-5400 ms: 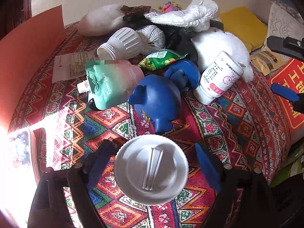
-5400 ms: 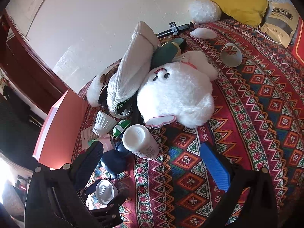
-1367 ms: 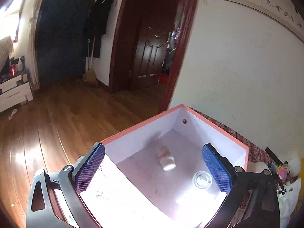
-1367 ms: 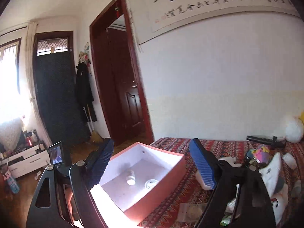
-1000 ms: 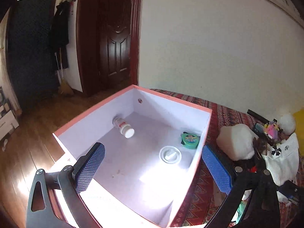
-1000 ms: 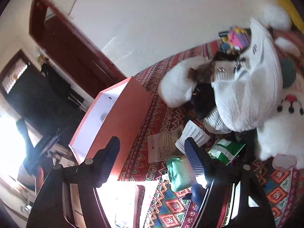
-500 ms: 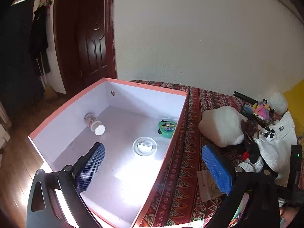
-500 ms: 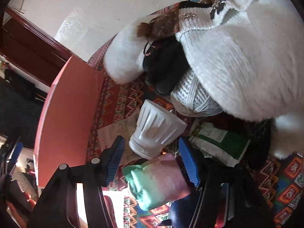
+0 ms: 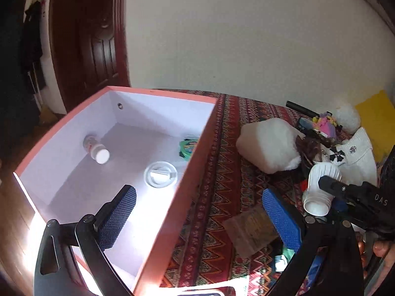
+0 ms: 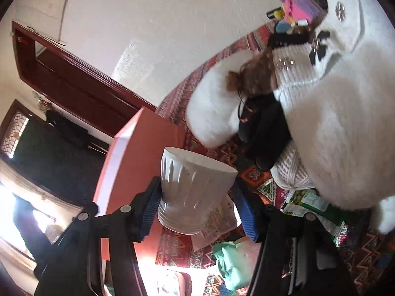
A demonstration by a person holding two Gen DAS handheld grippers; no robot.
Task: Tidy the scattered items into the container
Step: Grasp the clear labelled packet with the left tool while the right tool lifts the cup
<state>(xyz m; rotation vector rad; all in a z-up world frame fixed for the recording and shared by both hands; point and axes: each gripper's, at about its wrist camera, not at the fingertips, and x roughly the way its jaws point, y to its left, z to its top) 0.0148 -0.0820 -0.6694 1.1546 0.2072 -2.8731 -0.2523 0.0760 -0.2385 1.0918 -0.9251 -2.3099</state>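
Hovering over pink box (image 9: 172, 212): left hand-held gripper (image 9: 197, 219), fingers spread wide, nothing between. Box holds pill bottle (image 9: 96, 149), white lid (image 9: 160, 178), green tape roll (image 9: 187, 148). Right hand-held gripper (image 10: 197, 212) clamps ribbed white cup (image 10: 191, 192), lying sideways beside box. White plush (image 9: 269, 145) on patterned bedspread (image 9: 222, 172).

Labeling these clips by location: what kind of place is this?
Most likely a home bedroom: a patterned bedspread strewn with a white plush toy and knitwear, a dark wooden door, and a pink storage box.
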